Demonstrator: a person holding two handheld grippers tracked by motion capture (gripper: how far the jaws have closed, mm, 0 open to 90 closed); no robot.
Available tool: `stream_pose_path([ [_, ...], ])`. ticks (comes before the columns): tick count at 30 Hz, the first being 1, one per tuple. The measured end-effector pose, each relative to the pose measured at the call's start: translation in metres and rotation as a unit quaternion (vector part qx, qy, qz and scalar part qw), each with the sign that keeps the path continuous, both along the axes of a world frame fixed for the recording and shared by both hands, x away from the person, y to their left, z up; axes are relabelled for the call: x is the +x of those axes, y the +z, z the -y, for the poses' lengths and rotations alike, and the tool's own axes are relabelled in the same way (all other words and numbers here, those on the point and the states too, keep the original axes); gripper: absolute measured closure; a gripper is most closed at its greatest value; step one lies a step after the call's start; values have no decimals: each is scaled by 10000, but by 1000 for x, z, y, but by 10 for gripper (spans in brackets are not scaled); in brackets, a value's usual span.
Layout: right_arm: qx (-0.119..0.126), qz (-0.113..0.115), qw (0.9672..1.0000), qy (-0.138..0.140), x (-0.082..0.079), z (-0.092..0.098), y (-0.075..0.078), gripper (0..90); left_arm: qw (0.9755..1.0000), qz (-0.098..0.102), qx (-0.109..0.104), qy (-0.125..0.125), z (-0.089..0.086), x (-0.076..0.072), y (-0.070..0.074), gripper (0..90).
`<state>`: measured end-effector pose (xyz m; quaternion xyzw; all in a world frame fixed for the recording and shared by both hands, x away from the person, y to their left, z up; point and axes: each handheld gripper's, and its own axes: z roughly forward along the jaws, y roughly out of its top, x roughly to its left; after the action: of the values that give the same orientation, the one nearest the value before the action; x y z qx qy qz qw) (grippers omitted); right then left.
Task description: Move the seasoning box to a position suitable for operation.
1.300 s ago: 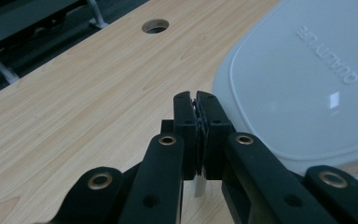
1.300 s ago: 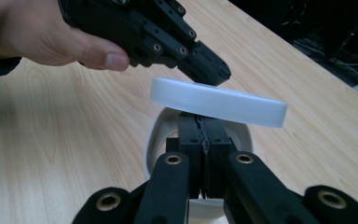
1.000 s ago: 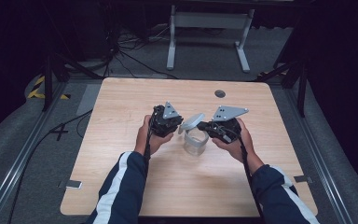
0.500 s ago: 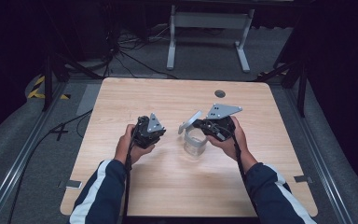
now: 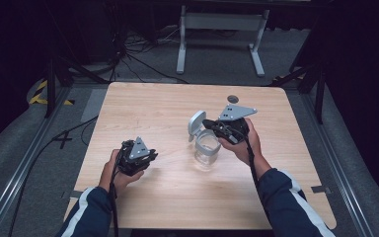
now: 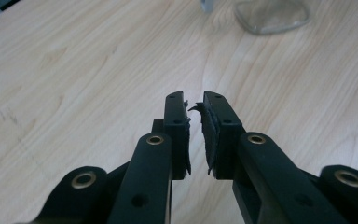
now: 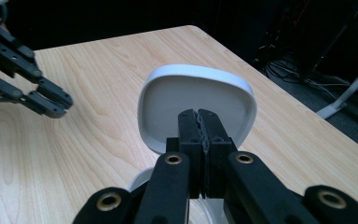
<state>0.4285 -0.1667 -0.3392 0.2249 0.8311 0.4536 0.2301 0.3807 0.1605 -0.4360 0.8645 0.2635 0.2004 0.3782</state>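
Observation:
A clear, empty container (image 5: 208,147) stands on the wooden table (image 5: 153,106), right of centre; its base shows at the top of the left gripper view (image 6: 272,16). My right gripper (image 5: 206,122) is shut on the edge of the container's white lid (image 5: 196,123), which it holds tilted on edge just above the rim, hollow side toward the camera (image 7: 168,98). My left gripper (image 5: 152,156) sits low at the front left, well away from the container. Its jaws (image 6: 195,100) leave only a narrow slit with nothing in it, and one pad (image 6: 209,135) is frayed. It also appears in the right gripper view (image 7: 58,105).
A small dark round grommet (image 5: 233,98) sits in the tabletop near its far edge. Beyond the table stand a white metal frame (image 5: 217,24) and cables on the dark floor (image 5: 128,44). Bare wood lies between the two grippers.
My left gripper has drawn back from the container toward the front left of the table. The right gripper still holds the lid by the container.

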Motion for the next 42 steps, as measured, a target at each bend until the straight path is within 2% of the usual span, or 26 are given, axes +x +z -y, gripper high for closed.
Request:
stream_pose_path([
  [5, 5, -19, 10000, 5, 0, 3, -1, 894, 9998, -76, -11, 166, -12, -11, -9, 743],
  [10, -54, -71, 10000, 11, -2, 10, -4, 886, 9996, -248, 8, 161, -18, -21, -16, 678],
  [12, -77, -65, 9999, -11, -2, 11, -4, 867, 9996, -220, -9, 163, -19, -22, -17, 647],
  [17, -126, -74, 9999, -22, -6, 20, -3, 849, 9993, -322, 15, 206, -26, -29, -25, 566],
  [22, -274, -61, 9996, -21, -8, 24, 0, 832, 9994, -249, 50, 255, -32, -30, -30, 501],
  [26, -364, -24, 9993, -5, -11, 28, 2, 817, 9991, -360, -91, 223, -37, -31, -35, 473],
  [32, -382, -47, 9993, 5, -18, 37, 3, 771, 9987, -467, -19, 215, -40, -31, -39, 393],
  [33, -398, -46, 9992, -12, -19, 40, 3, 757, 9988, -438, -19, 207, -39, -31, -40, 385],
  [38, -443, -41, 9990, -49, -26, 52, 3, 697, 9974, -616, -237, 281, -42, -29, -44, 318],
  [42, -435, -34, 9990, -61, -31, 61, 4, 647, 9956, -791, -290, 410, -43, -26, -44, 263],
])
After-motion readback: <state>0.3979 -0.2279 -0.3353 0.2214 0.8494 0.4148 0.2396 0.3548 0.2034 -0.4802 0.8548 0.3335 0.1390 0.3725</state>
